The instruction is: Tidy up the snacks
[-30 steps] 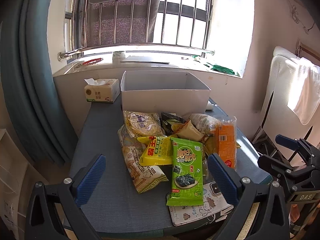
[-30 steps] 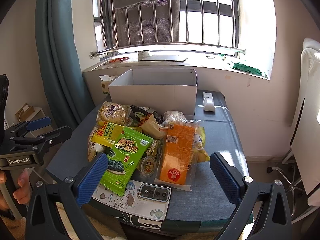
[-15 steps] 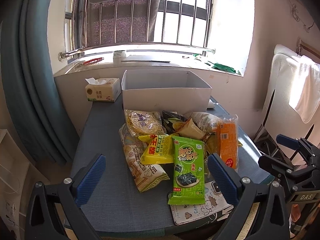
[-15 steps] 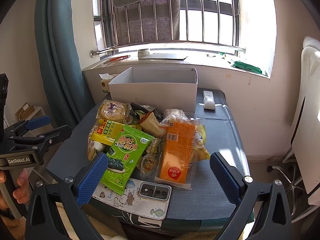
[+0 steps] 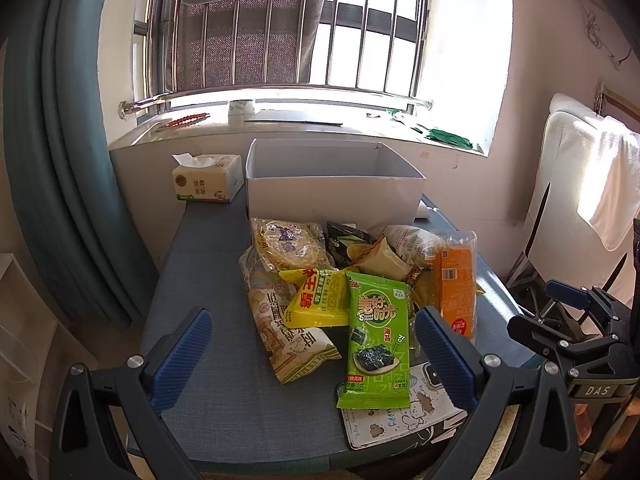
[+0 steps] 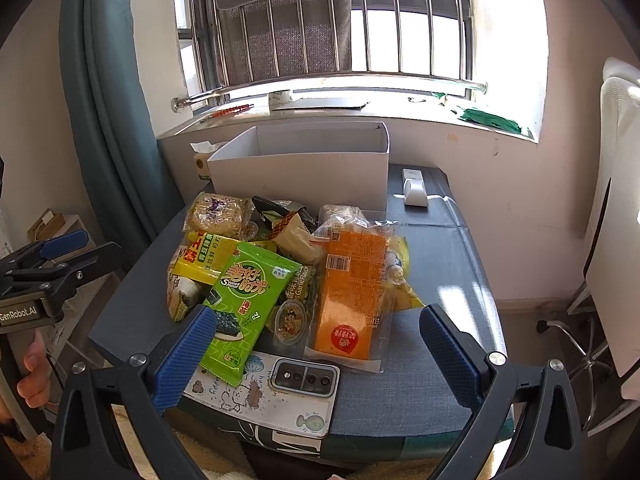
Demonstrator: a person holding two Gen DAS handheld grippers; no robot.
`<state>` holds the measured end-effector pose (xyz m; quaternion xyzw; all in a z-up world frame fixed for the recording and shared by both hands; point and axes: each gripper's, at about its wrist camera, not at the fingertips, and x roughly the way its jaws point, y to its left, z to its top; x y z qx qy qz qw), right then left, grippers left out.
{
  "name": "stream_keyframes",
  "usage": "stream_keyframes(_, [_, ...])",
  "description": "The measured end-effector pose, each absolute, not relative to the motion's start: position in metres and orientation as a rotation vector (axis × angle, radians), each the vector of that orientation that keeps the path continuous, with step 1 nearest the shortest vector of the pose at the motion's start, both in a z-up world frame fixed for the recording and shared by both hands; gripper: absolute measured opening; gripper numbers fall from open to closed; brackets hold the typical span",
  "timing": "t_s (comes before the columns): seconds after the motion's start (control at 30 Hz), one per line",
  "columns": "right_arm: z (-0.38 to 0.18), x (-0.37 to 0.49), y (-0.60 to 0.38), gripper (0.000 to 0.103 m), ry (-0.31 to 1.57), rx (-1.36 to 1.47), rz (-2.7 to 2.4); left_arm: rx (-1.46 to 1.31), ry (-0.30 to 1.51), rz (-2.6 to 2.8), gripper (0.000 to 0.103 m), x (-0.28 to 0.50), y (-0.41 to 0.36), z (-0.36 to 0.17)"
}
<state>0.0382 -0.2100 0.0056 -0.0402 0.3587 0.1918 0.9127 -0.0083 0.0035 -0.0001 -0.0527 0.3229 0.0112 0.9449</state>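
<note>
While between spread tool (image 6: 312,354) tips, green seaweed pack (image 6: 248,306), untouched.

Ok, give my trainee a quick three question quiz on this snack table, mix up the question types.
1. True or false: the white box behind the snack pile already holds the green seaweed pack.
2. Multiple choice: what lies partly under the seaweed pack's near end? A) a phone B) a tissue pack C) a remote
3. Fill in: both the left gripper and the right gripper have their fingers ____.

Key: 1 false, it lies on the pile on the table. 2 A. 3 open, holding nothing.
</note>
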Motion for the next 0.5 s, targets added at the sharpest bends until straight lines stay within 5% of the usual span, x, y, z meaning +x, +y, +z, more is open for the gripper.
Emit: stream_keyframes(0.5, [-0.047,0.113,-0.195,0.103,0.826,-0.083,0.265,-0.122,0.669,0.025,0.103,-0.008,0.008,-0.006])
